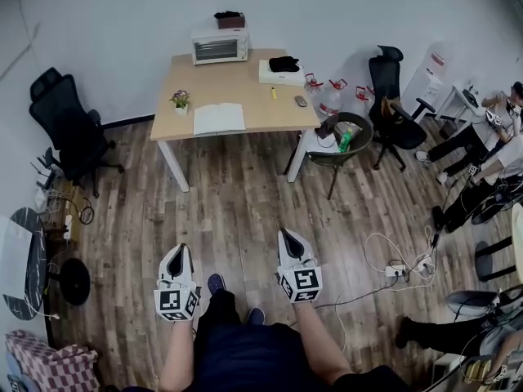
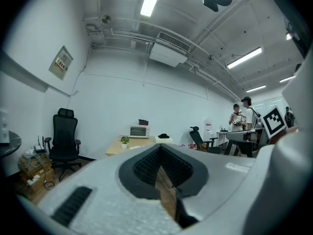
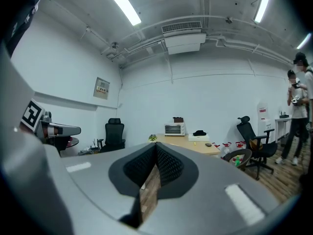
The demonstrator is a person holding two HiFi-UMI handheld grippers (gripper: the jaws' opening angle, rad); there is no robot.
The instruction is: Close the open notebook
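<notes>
Both tools, the left tool (image 1: 181,251) and the right tool (image 1: 288,237), are closed on nothing and held well short of the tabletop (image 1: 245,80). The open notebook (image 1: 219,118) lies near its front edge, apparently flat. A wide sweep at the cover could topple the small potted plant (image 1: 181,100) beside it.

Well ahead of the left hand-held gripper (image 1: 181,251) and right hand-held gripper (image 1: 288,235), the counter (image 1: 263,104) carries the notebook (image 1: 219,118) at its near edge, a potted plant (image 1: 181,100) just left of it, an oven (image 1: 220,47) behind.
</notes>
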